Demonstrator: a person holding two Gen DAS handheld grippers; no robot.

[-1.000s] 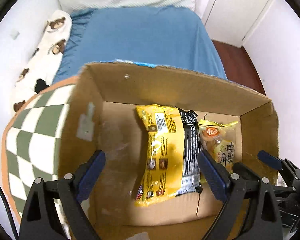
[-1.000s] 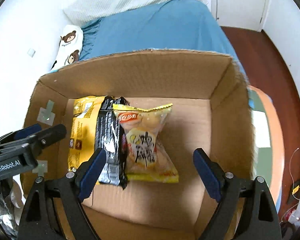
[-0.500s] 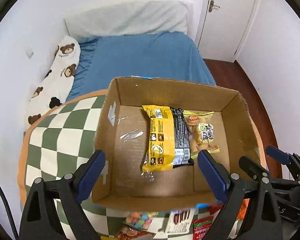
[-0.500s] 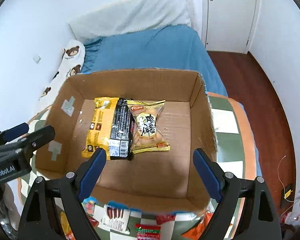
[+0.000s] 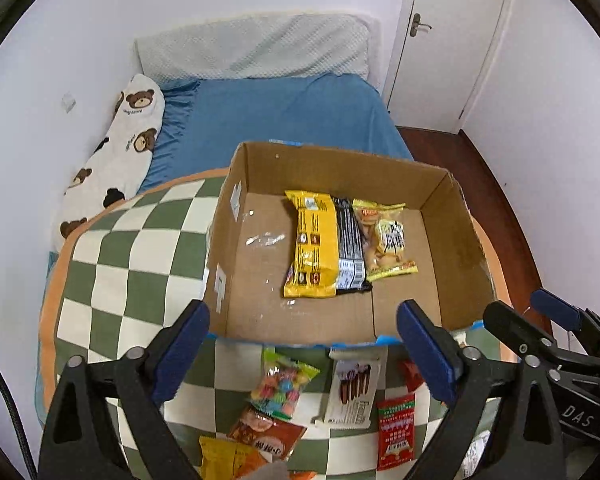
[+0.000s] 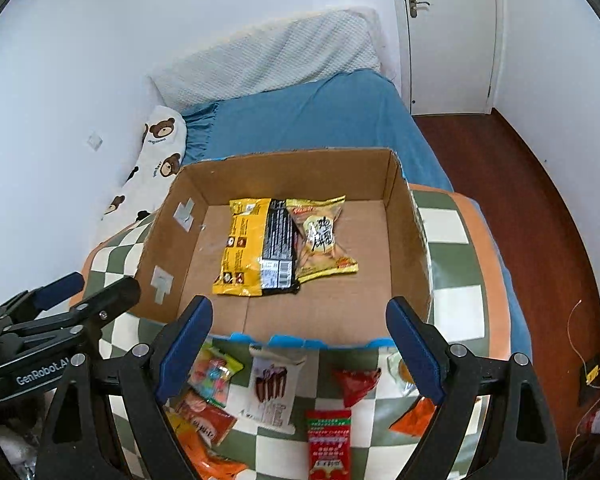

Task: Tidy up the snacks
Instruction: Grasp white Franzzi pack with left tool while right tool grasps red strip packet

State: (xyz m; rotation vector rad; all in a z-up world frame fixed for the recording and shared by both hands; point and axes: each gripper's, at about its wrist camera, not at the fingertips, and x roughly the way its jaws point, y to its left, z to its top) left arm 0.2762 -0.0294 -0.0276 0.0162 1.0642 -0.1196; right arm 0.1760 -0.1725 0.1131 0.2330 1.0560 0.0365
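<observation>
An open cardboard box (image 5: 340, 168) (image 6: 284, 172) stands on a green-and-white checked cushion (image 5: 132, 248) (image 6: 452, 296). Inside lie a yellow-and-black packet (image 5: 316, 248) (image 6: 248, 252) and a clear yellow snack bag (image 5: 388, 240) (image 6: 320, 236), side by side. Loose snacks lie on the cushion in front of the box: a colourful candy bag (image 5: 282, 384) (image 6: 212, 372), a white chocolate-stick pack (image 5: 354, 388) (image 6: 274, 388), a red packet (image 5: 396, 428) (image 6: 328, 440). My left gripper (image 5: 300, 352) and right gripper (image 6: 296, 344) both hang open and empty above the box's near edge.
A bed with a blue sheet (image 5: 284, 112) (image 6: 320, 120), a bear-print pillow (image 5: 116, 156) and a white pillow lies behind the cushion. A white door (image 5: 448, 40) and a dark wooden floor (image 6: 540, 208) are at the right. Each gripper shows in the other's view.
Both grippers have pulled up and back out of the box, still open. The two packets stay inside, and the loose snacks in front of the box have come into view.
</observation>
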